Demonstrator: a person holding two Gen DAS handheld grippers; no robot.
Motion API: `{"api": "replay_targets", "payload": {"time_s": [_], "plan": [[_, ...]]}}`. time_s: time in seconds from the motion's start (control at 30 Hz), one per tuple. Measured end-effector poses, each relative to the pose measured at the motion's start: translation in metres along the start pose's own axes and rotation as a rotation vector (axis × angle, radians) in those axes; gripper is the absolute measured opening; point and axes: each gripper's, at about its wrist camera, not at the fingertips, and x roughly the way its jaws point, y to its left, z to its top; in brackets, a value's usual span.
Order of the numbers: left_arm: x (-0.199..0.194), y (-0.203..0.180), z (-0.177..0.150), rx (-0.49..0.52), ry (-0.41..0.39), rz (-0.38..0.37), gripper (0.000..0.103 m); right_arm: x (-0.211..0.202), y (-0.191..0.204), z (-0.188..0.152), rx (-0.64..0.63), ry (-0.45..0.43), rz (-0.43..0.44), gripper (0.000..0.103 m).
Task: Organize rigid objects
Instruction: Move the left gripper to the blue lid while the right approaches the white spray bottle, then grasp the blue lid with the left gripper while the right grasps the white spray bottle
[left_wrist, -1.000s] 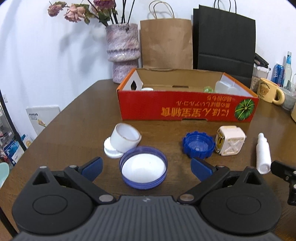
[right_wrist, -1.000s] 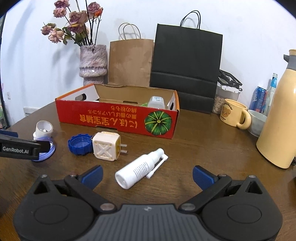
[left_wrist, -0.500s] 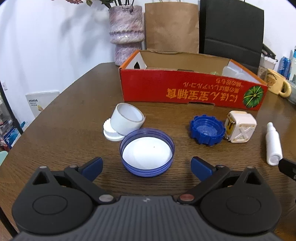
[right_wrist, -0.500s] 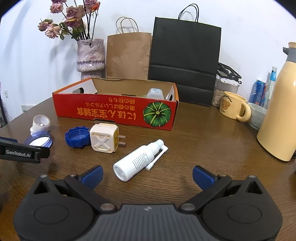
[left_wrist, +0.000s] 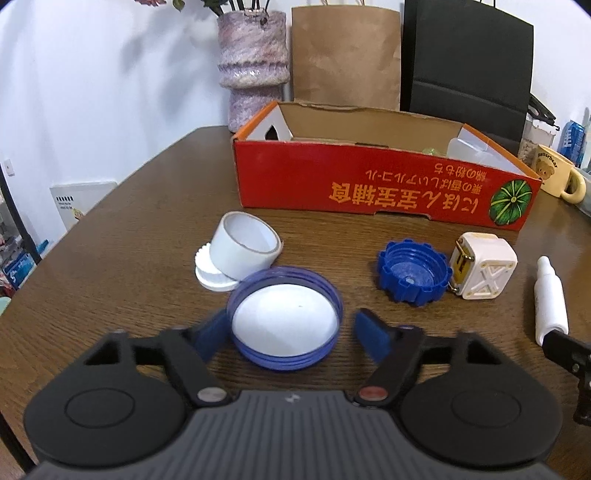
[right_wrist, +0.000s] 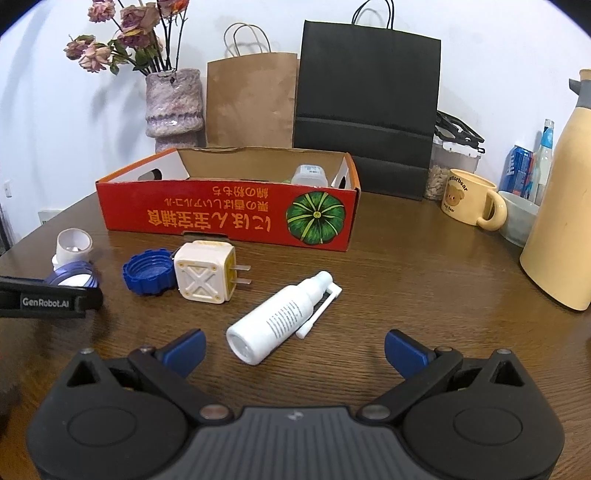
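1. Two tools are at work over the brown bench (left_wrist: 122, 236). The left tool (left_wrist: 286, 330) has just been closing, with the shallow purple lid (left_wrist: 284, 326) between its blue pads. The left pad looks close against the lid's wall, the right pad still stands just off it, so the lid is not yet clamped.
2. The right tool (right_wrist: 293, 345) stands wide apart and empty, with the white spray bottle (right_wrist: 275, 321) lying on its side just ahead of it.
3. The lid lies open side up, touching the tilted roll of white tape (left_wrist: 242, 245), which leans on a small white ridged cap (left_wrist: 212, 275).
4. Risk, as I judge it: with one pad meeting the lid first, the closing could push the lid sideways across the bench instead of gripping it.
5. The lid's wall is low and thin; pads that bite too high could slip off the rim, or flip the lid as it lifts.
6. A shove toward the tape could knock the roll off the cap.
7. The red cardboard box (left_wrist: 380, 184), the likely goal, sits behind, well apart. A weak pinch could drop the lid on the way, perhaps onto the blue ridged cap (left_wrist: 413, 275) or the white plug adapter (left_wrist: 482, 271).
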Motion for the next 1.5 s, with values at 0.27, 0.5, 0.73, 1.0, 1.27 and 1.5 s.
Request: {"api": "replay_targets", "payload": {"time_s": [0.27,0.5,0.73,1.0,1.27,1.5], "plan": [[-0.003,0.001,0.001,-0.005,-0.016,-0.027,0.068,0.009,0.004,0.004,0.025,0.013,-0.01,0.103],[-0.008,0.001,0.001,-0.005,-0.043,-0.019,0.067,0.02,0.011,0.009,0.036,0.032,-0.028,0.103],[-0.012,0.003,0.001,-0.007,-0.06,-0.013,0.067,0.03,0.013,0.013,0.049,0.052,-0.047,0.103],[-0.015,0.003,0.001,-0.005,-0.078,-0.01,0.067,0.04,0.013,0.016,0.072,0.071,-0.082,0.097],[-0.018,0.002,0.0,-0.002,-0.091,-0.012,0.068,0.041,0.009,0.017,0.109,0.065,-0.073,0.075],[-0.019,0.003,-0.001,-0.005,-0.097,-0.012,0.068,0.034,0.004,0.015,0.125,0.05,-0.075,0.042]]}}
